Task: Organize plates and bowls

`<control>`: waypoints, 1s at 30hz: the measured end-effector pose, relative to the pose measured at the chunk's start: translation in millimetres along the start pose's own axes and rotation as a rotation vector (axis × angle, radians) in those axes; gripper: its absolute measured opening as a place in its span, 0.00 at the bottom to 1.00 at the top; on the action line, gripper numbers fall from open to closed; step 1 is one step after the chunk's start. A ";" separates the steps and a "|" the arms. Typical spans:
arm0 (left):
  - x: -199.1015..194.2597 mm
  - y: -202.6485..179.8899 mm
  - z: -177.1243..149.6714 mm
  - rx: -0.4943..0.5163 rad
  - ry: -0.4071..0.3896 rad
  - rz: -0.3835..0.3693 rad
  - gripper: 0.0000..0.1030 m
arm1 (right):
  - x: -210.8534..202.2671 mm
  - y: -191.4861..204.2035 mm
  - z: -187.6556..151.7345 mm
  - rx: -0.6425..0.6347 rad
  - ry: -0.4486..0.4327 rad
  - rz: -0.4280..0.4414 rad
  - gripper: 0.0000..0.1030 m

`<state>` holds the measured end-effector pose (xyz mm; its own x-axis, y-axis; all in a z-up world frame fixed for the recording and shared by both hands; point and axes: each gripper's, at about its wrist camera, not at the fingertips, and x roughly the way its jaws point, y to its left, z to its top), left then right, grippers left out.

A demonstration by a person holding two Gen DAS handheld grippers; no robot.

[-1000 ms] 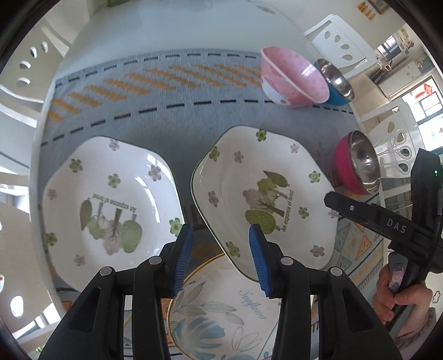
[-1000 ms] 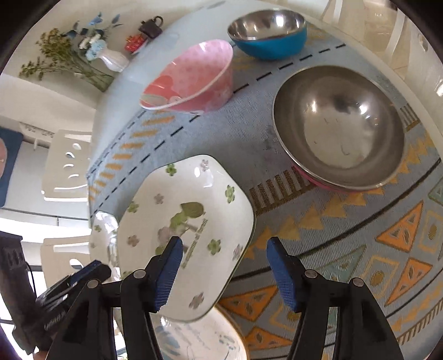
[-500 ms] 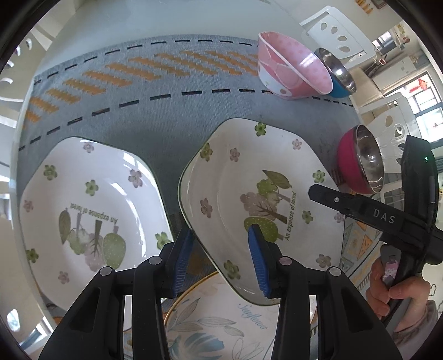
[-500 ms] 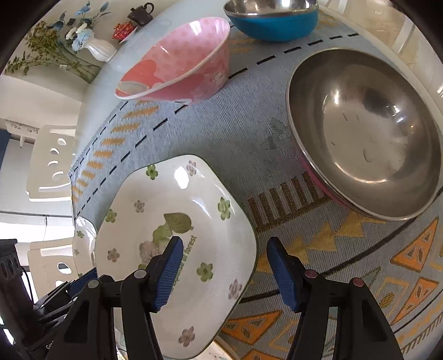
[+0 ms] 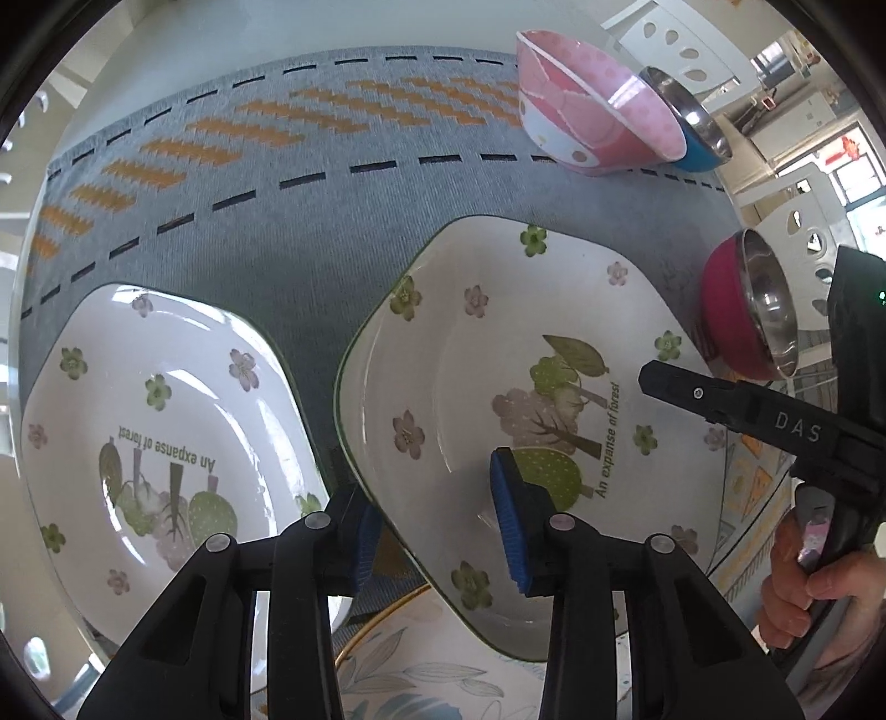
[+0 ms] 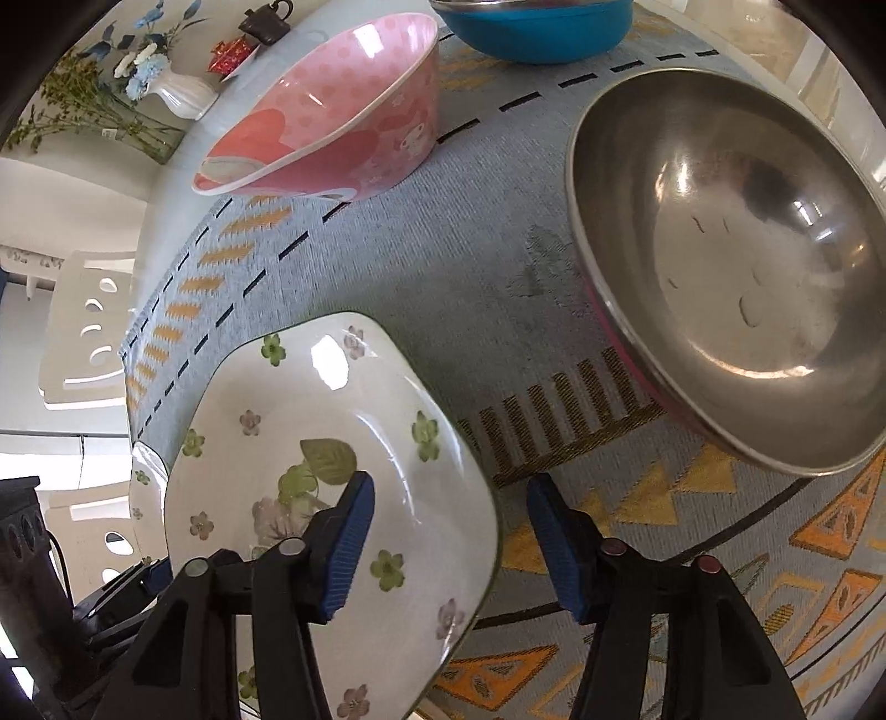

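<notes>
A white hexagonal plate with a tree print (image 5: 498, 343) (image 6: 310, 421) lies tilted, its near edge resting on a gold-rimmed leaf-print plate (image 5: 398, 664). My left gripper (image 5: 437, 526) straddles its left rim, one pad outside and one over the inner slope. Its jaws are closing and a gap still shows. My right gripper (image 6: 451, 548) straddles the opposite rim, jaws also closing, with the outer pad clear of the edge. A matching plate (image 5: 155, 421) lies flat to the left on the grey runner (image 5: 332, 210).
A pink bowl (image 5: 587, 122) (image 6: 332, 122) and a blue steel-lined bowl (image 5: 698, 138) (image 6: 531, 33) stand at the back. A red steel-lined bowl (image 5: 747, 310) (image 6: 720, 266) sits close to the plate's right. A white vase of flowers (image 6: 177, 94) and white chairs (image 6: 83, 332) lie beyond. A hand (image 5: 803, 581) holds the right gripper.
Both grippers have sunk toward the tree-print plate, so its rims now sit deeper between the pads. Both pairs of jaws have narrowed. The dishes have not shifted.
</notes>
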<state>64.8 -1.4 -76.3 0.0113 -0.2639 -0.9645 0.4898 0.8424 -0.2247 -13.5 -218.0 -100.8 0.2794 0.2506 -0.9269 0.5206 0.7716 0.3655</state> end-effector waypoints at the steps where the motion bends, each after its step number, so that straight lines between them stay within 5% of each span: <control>1: 0.4 0.1 0.6 -0.003 -0.002 -0.001 0.32 | -0.1 -0.1 0.2 -0.003 0.000 0.001 0.52; 30: 7.3 10.3 5.7 -0.077 0.007 -0.066 0.37 | 11.6 24.7 2.2 -0.103 0.014 -0.072 0.58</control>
<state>74.9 2.7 -84.9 -0.0248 -0.3174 -0.9480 0.4204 0.8570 -0.2980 4.4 -197.3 -102.4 0.2327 0.2003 -0.9517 0.4528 0.8437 0.2883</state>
